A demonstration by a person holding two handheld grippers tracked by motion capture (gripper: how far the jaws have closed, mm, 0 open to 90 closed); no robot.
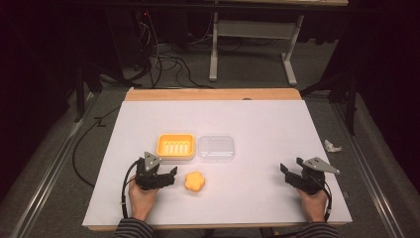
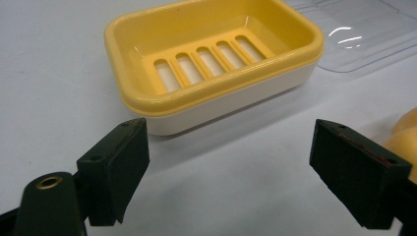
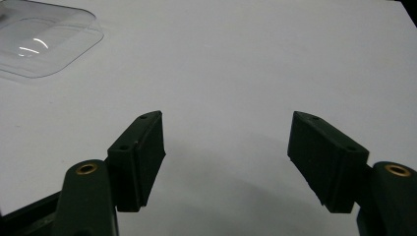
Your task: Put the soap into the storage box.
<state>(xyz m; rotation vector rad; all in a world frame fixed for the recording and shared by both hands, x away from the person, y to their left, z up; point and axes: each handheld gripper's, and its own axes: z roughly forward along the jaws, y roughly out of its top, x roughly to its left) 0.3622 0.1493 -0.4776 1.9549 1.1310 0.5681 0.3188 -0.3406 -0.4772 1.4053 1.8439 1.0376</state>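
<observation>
Near the tabletop's (image 1: 148, 119) front edge, toward its left side, the left tool (image 1: 166, 176) rests with jaws apart, gripping nothing. Just right of it lies the soap (image 1: 194, 181). Behind them sit the dish (image 1: 175, 147) and, touching its right side, the clear lid (image 1: 216, 148). Toward the front right corner, the right tool (image 1: 289, 173) stands with jaws apart, empty.
</observation>
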